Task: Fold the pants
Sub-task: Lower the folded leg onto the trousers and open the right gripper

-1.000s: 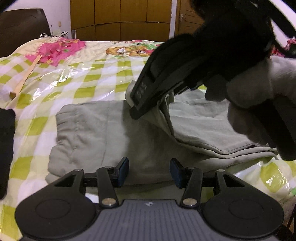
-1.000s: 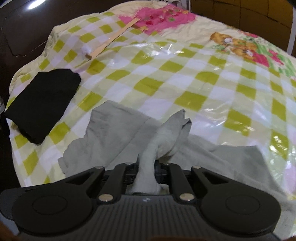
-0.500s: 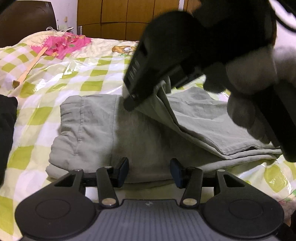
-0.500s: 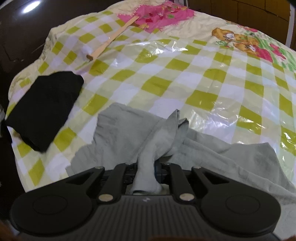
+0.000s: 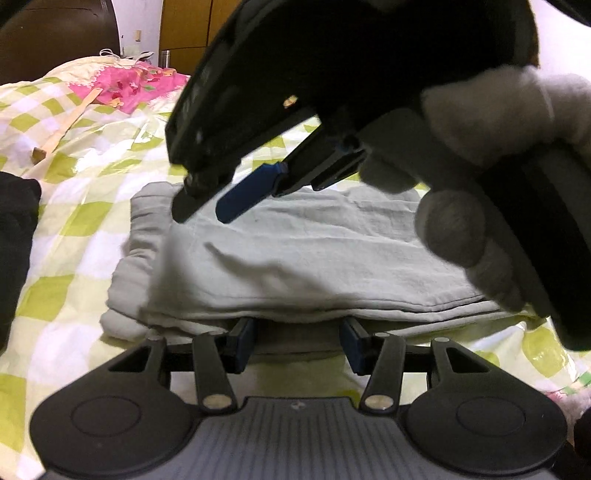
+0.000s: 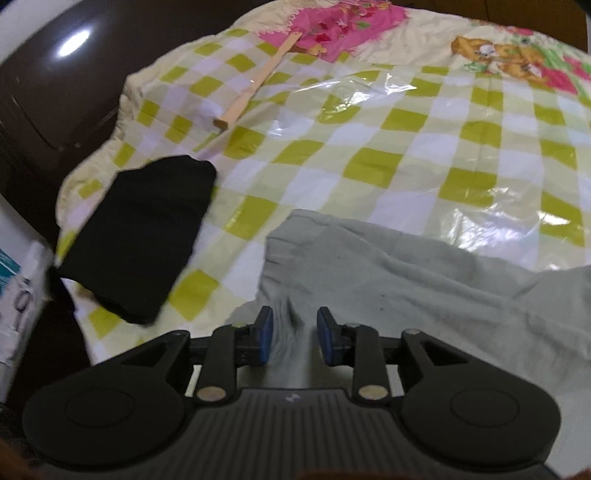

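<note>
Grey-green pants [image 5: 306,254] folded into a flat stack on plastic-covered checked bedding [image 5: 74,229], filling the middle of the left wrist view; layered edges visible along the near side, waistband end toward 9 o'clock. Left gripper [image 5: 297,345] low at 6 o'clock, blue pads well apart, nothing between them, tips level with the near edge of the stack; contact impossible to judge. Right gripper [image 5: 218,206] reaching in from 1 o'clock, held by a gloved hand [image 5: 491,184], one blue finger [image 5: 245,199] and one dark tip spread above the far left part of the stack, gripping nothing.

From the right wrist view: right gripper [image 6: 294,334] at 6 o'clock, blue pads parted, blurred grey cloth showing through the gap, not pinched. Pants [image 6: 424,288] spreading from centre toward 3 and 4 o'clock, wrinkled on top. Black folded garment [image 6: 147,236] at 9 o'clock, lying apart from the pants near the bedding's edge; same dark cloth [image 5: 14,251] at the far 9 o'clock margin in the left view. Wooden stick [image 6: 258,83] at 11 o'clock, slanting toward a pink floral patch [image 6: 340,26] at 12 o'clock. Teddy-bear print [image 6: 491,51] at 1 o'clock. Wooden cabinet doors [image 5: 184,26] behind the bed at 11 o'clock in the left view.
</note>
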A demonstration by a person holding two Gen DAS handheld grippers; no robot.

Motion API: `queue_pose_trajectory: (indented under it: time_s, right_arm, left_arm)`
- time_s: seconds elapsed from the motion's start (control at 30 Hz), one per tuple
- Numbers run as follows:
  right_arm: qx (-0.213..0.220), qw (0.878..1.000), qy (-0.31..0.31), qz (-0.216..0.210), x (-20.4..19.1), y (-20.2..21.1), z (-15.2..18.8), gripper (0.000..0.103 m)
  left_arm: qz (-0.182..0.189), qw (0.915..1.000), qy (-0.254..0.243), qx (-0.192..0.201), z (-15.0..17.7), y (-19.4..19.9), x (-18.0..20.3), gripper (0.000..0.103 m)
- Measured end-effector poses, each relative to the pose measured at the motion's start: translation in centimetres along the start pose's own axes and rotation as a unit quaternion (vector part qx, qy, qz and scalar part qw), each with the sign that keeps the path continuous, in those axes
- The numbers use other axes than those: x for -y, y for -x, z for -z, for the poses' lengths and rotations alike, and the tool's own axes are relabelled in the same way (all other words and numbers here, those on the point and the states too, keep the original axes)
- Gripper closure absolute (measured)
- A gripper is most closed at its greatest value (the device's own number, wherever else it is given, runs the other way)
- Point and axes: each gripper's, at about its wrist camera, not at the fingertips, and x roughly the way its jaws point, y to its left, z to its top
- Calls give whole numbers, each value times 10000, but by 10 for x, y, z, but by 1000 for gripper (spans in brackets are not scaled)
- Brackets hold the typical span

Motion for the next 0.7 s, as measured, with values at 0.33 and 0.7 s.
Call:
queue_pose_trajectory:
  time_s: [0.33, 0.7]
  right_arm:
    - [78, 9993, 259, 247, 14, 9, -2, 70]
    - [-238, 9957, 711, 547, 32, -5, 6, 69]
  left_arm:
    - [-286, 9996, -26, 74, -7, 6, -5, 41]
    - [-733, 9969, -254, 141, -25, 25, -7, 41]
